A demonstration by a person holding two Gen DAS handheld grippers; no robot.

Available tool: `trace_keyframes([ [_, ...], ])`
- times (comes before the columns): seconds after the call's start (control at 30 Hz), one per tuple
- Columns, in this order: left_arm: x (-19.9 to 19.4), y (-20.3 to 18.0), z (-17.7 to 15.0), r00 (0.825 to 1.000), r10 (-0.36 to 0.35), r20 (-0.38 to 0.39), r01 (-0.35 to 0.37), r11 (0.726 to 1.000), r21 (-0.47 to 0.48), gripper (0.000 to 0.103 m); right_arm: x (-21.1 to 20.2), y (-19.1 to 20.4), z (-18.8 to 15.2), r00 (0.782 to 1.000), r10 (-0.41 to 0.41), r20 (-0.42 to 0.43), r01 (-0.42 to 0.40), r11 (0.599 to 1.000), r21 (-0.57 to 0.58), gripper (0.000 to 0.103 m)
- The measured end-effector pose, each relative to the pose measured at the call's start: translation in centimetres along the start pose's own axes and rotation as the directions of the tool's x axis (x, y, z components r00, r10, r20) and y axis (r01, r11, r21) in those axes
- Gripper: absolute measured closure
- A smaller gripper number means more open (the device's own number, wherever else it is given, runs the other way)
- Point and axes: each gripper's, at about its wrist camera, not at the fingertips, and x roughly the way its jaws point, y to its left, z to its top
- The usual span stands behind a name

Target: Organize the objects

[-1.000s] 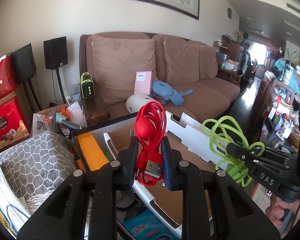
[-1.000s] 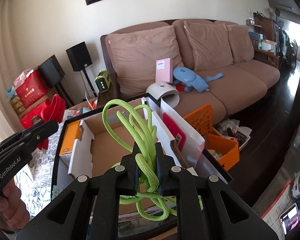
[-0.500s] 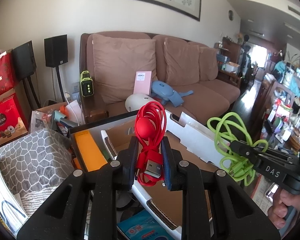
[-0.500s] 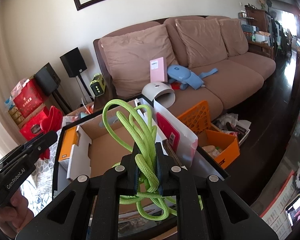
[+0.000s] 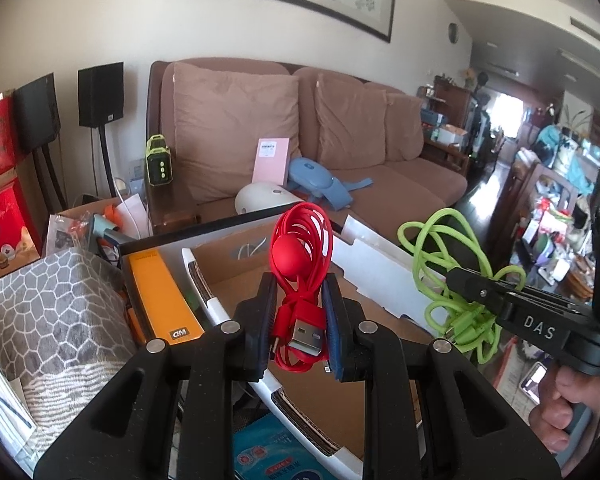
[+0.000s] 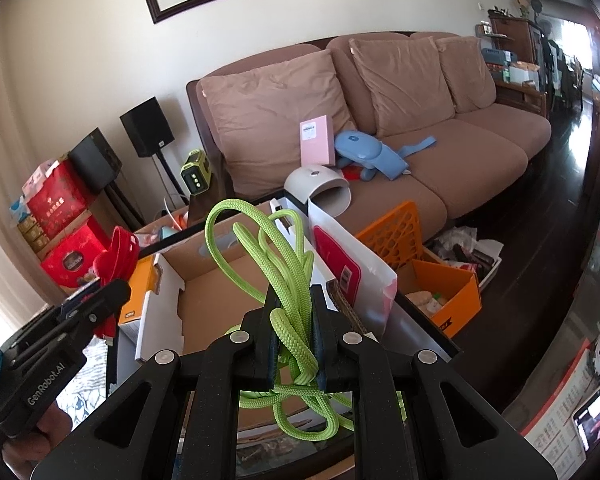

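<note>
**Two cables held over the open carton**

The left gripper [image 5: 298,332] has its jaws pinching a coiled red USB cable [image 5: 302,248], its loops standing up and away from the jaws and its plug lying between them. The right gripper [image 6: 294,332] pinches a bundle of green braided cable [image 6: 288,280] the same way, long loops rising ahead and slack hanging below. The open cardboard box [image 6: 216,300] lies just beyond and beneath both, on the dark worktop [image 6: 424,320]. Each bundle's long axis runs along its gripper's pointing line, toward the box floor. The right gripper looks slightly nearer the box centre, though fisheye distortion makes that uncertain.
</note>
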Motion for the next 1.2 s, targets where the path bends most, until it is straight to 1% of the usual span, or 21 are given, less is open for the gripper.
trace_keyframes([
  [0.47, 0.3, -0.3, -0.1, 1.000, 0.003, -0.013, -0.003, 1.000, 0.006, 0.082, 0.0, 0.0, 0.2, 1.000, 0.008, 0.004, -0.009, 1.000, 0.004, 0.090],
  [1.2, 0.7, -1.2, 0.0, 0.999, -0.027, -0.026, 0.027, 1.000, 0.009, 0.082, 0.2, 0.2, 0.0, 1.000, 0.018, 0.000, -0.018, 1.000, 0.007, 0.090],
])
